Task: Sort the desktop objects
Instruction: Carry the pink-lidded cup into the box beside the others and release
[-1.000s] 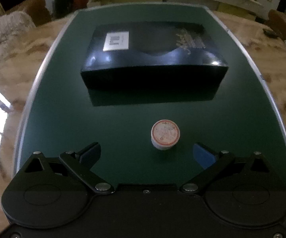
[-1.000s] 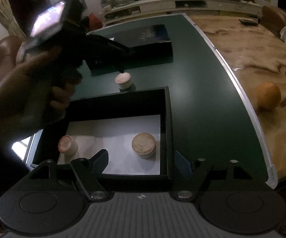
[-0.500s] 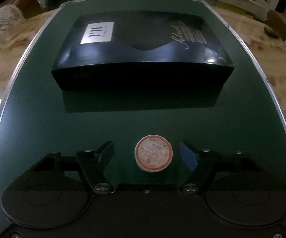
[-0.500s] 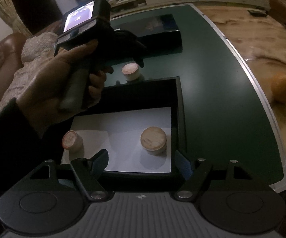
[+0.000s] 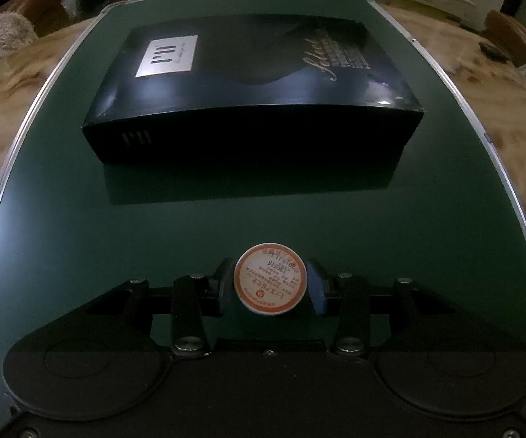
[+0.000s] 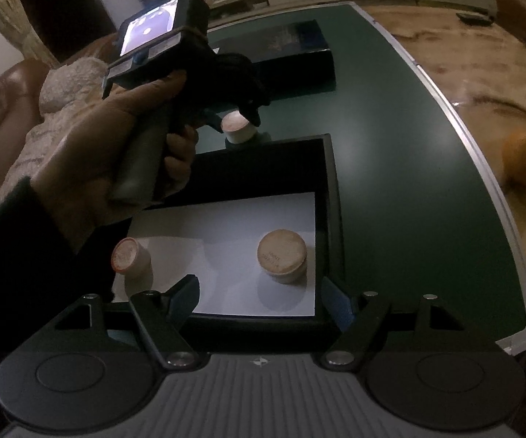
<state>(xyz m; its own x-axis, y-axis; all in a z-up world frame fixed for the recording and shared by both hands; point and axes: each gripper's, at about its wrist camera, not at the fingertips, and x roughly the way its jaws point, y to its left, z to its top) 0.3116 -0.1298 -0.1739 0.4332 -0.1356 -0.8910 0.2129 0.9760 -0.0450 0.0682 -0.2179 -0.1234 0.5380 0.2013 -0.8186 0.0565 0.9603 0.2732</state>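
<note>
A small white jar with an orange-ringed label (image 5: 269,279) stands on the green mat (image 5: 263,219). My left gripper (image 5: 270,286) is shut on the jar, one pad on each side. The right wrist view shows the same jar (image 6: 240,128) just beyond the far wall of an open black tray (image 6: 330,197). In the tray, on white paper, stand a similar small jar (image 6: 130,258) and a wider tan-lidded jar (image 6: 282,255). My right gripper (image 6: 261,297) is open and empty, over the tray's near edge.
A closed dark blue box (image 5: 252,87) lies on the mat beyond the jar. An orange (image 6: 523,158) sits on the marble table to the right of the mat. Sofas and a shelf stand in the background.
My left gripper moved forward around the jar and closed from wide open until its pads gripped it. The right gripper stayed open and nearly still.
</note>
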